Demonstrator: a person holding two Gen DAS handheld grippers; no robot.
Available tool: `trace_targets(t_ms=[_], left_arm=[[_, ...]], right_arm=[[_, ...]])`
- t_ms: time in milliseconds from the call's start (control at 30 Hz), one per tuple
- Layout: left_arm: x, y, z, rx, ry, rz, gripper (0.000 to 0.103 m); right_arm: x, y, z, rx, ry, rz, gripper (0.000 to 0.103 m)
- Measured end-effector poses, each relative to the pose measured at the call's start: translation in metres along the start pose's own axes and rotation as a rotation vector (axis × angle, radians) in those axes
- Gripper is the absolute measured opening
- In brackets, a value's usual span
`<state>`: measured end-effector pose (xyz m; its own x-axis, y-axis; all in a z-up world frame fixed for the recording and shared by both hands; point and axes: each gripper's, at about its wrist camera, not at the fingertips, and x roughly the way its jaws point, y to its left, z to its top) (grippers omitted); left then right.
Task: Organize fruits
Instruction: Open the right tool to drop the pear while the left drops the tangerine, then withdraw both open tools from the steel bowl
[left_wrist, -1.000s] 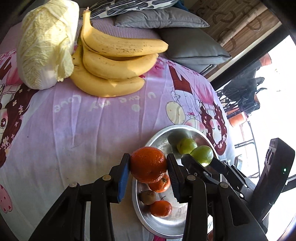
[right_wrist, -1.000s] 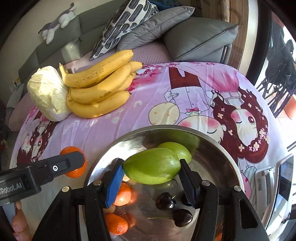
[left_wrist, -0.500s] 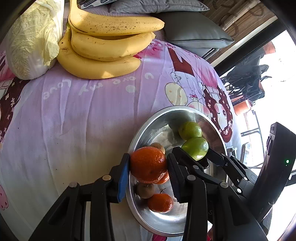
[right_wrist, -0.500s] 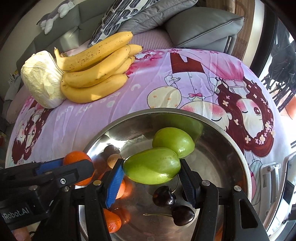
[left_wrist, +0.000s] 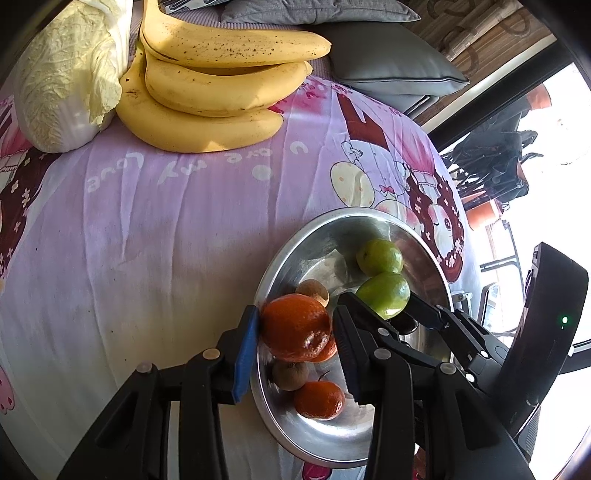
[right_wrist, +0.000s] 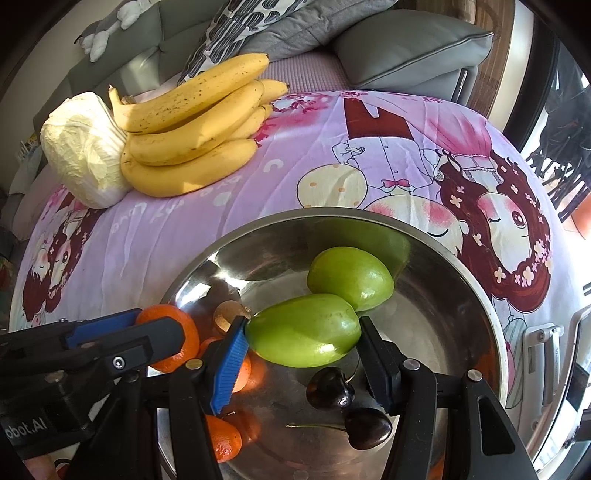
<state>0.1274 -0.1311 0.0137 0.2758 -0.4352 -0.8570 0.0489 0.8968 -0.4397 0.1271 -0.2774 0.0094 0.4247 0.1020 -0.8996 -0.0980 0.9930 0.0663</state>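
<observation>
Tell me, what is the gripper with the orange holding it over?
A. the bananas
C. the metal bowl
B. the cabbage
C: the left gripper is shut on the orange right above the near rim of the metal bowl, while the bananas lie far off on the cloth.

Before me lay a lilac cartoon-printed cloth (right_wrist: 295, 155), creased and lit by strong sunlight. Behind it stood a grey sofa (right_wrist: 147, 44) carrying a plain grey cushion (right_wrist: 410, 40) and a black-and-white patterned cushion (right_wrist: 236, 22); a white-and-grey plush toy (right_wrist: 107, 26) sat on its back. To my right a dark-framed window (left_wrist: 491, 96) glared white, with a brown wooden panel (left_wrist: 476, 26) beside it.
</observation>
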Motion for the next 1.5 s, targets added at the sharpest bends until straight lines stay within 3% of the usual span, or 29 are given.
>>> trace_targets(t_ms=[467,700,800,967,1133,1267,1500], left_arm=[[-0.022,0.005,-0.009,-0.008,-0.054,-0.009,0.049],[-0.043,0.020,-0.018,-0.021,-0.127,0.134,0.053],[-0.048,0.031,-0.025,-0.026,-0.165,0.256,0.070],[-0.047,0.052,-0.043,-0.023,-0.177,0.391,0.075],[-0.047,0.061,-0.061,-0.024,-0.182,0.440,0.090],[-0.046,0.062,-0.073,-0.031,-0.174,0.445,0.092],[-0.050,0.059,-0.089,-0.014,-0.157,0.471,0.095]], right_arm=[[-0.007,-0.001,-0.004,0.015,-0.015,0.021,0.066],[-0.020,0.003,-0.011,0.010,-0.047,0.018,0.066],[-0.024,0.006,-0.017,0.007,-0.057,0.016,0.069],[-0.029,0.010,-0.028,-0.011,-0.067,0.011,0.076],[-0.036,0.013,-0.042,-0.021,-0.086,0.020,0.090],[-0.041,0.016,-0.056,-0.022,-0.090,0.020,0.103],[-0.046,0.014,-0.073,-0.004,-0.084,0.001,0.103]])
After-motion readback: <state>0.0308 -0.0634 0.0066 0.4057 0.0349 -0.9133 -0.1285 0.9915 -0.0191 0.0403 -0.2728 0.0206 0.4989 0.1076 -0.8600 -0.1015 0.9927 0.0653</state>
